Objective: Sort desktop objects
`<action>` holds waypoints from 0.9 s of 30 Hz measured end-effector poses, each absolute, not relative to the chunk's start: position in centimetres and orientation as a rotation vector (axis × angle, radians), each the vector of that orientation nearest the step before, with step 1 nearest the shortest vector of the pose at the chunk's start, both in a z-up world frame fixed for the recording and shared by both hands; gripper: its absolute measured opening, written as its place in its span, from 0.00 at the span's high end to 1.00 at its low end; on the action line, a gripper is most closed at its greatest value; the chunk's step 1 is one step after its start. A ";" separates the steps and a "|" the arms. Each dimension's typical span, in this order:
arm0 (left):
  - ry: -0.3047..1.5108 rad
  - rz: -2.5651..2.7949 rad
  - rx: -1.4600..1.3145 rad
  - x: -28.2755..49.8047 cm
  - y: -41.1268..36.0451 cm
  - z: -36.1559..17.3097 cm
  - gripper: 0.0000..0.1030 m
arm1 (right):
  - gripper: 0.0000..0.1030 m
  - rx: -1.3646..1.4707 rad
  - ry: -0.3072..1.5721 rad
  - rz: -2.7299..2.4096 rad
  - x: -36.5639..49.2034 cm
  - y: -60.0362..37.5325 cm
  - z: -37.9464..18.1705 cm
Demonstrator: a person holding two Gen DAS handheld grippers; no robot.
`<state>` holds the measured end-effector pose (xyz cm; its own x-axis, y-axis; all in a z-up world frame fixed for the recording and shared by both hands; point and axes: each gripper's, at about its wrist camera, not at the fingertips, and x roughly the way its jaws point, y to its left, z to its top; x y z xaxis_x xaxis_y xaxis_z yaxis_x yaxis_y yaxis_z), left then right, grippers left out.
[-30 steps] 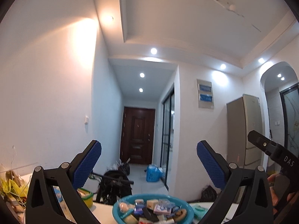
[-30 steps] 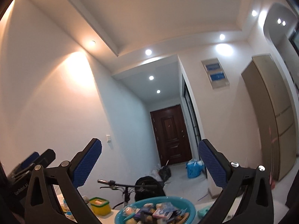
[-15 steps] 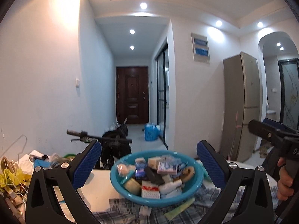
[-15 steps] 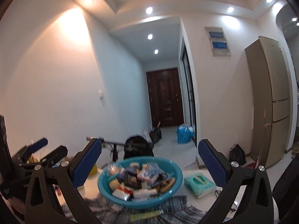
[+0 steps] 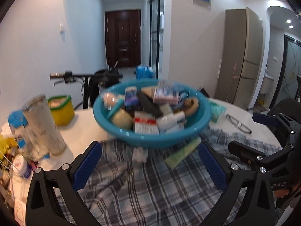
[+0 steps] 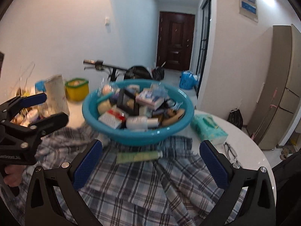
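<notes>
A teal plastic basin (image 5: 150,131) (image 6: 139,133) heaped with several small boxes, tubes and packets stands on a white round table, partly on a grey plaid cloth (image 5: 150,188) (image 6: 150,184). A pale green tube (image 5: 182,153) (image 6: 137,156) lies on the cloth just in front of the basin. My left gripper (image 5: 149,166) hovers open above the cloth, short of the basin, with nothing between its blue pads. My right gripper (image 6: 150,164) is likewise open and empty, and shows at the right of the left wrist view (image 5: 263,137). The left one shows at the left of the right wrist view (image 6: 39,109).
A tall pale can (image 5: 45,126) (image 6: 57,96), a yellow tub with a green lid (image 5: 61,109) (image 6: 77,89) and small clutter crowd the table's left. A green tissue pack (image 6: 208,130) and glasses (image 6: 230,150) (image 5: 239,123) lie right. A bicycle (image 5: 84,77) stands behind the table.
Both wrist views have tilted down from the ceiling and hallway to the table. The basin, cloth and tube now fill the lower view. Both grippers stay open.
</notes>
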<state>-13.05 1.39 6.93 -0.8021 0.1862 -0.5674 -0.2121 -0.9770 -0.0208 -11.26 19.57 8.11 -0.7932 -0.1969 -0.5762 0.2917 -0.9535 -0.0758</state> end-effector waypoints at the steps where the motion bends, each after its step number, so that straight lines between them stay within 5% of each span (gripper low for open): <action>1: 0.084 2.803 -0.889 -13.2 1.4 6.1 0.00 | 0.00 0.888 0.240 -2.721 -11.6 19.3 7.5; 16: 0.301 2.726 -0.984 -15.9 1.9 1.8 0.00 | 0.00 1.150 0.383 -2.607 -14.6 18.9 3.2; 27: 0.176 2.578 -1.200 -20.4 1.2 -1.4 0.10 | 0.00 1.197 0.408 -2.565 -16.0 18.5 1.5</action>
